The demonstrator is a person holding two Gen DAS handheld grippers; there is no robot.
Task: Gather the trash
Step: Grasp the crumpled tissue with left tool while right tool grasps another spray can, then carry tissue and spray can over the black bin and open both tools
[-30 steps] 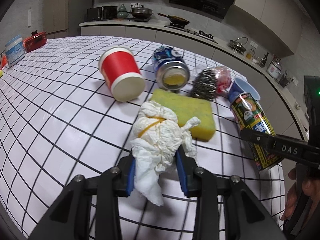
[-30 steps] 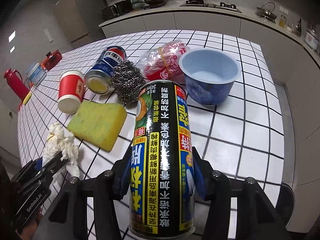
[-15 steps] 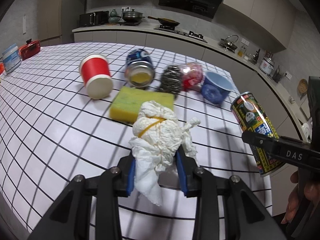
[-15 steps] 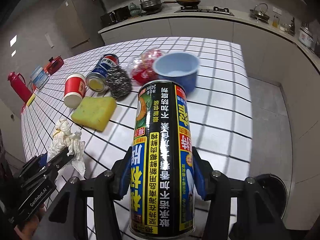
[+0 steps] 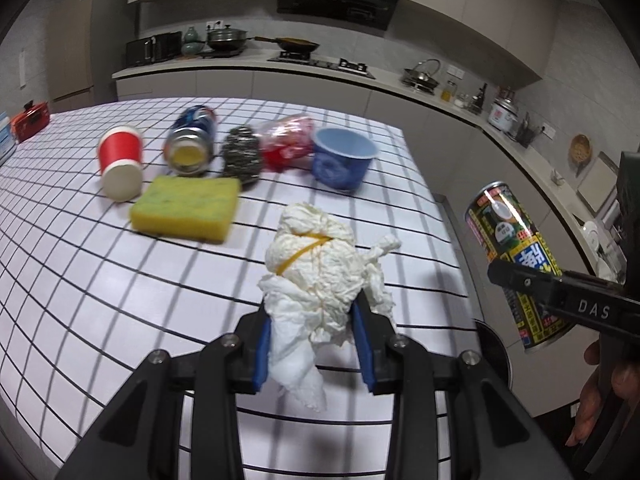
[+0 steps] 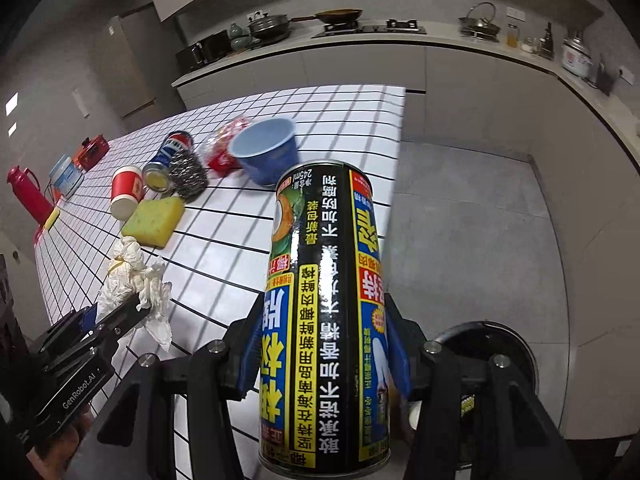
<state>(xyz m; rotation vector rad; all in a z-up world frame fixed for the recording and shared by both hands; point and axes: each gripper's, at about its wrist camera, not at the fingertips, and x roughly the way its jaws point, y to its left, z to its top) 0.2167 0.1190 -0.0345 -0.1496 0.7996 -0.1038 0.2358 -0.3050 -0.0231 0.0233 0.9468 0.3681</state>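
My left gripper (image 5: 314, 340) is shut on a crumpled white paper wad (image 5: 320, 268) tied with a yellow rubber band, held above the near right part of the tiled table (image 5: 120, 280). My right gripper (image 6: 324, 344) is shut on a tall black and yellow drink can (image 6: 326, 312), held past the table's right edge over the grey floor. In the left wrist view, that can (image 5: 516, 264) hangs at the right, and a hand (image 5: 600, 392) holds the gripper. A round black bin (image 6: 504, 344) stands on the floor below the can.
Still on the table lie a red paper cup (image 5: 120, 160), a blue soda can (image 5: 192, 140), a steel scourer (image 5: 242, 154), a red plastic bag (image 5: 286, 142), a blue bowl (image 5: 342, 160) and a yellow sponge (image 5: 186, 208). Kitchen counters (image 5: 460, 120) run behind and to the right.
Both grippers have drawn back from the row of items toward the table's right edge, each keeping its load. The drink can now hangs over the floor, with the black bin in view.
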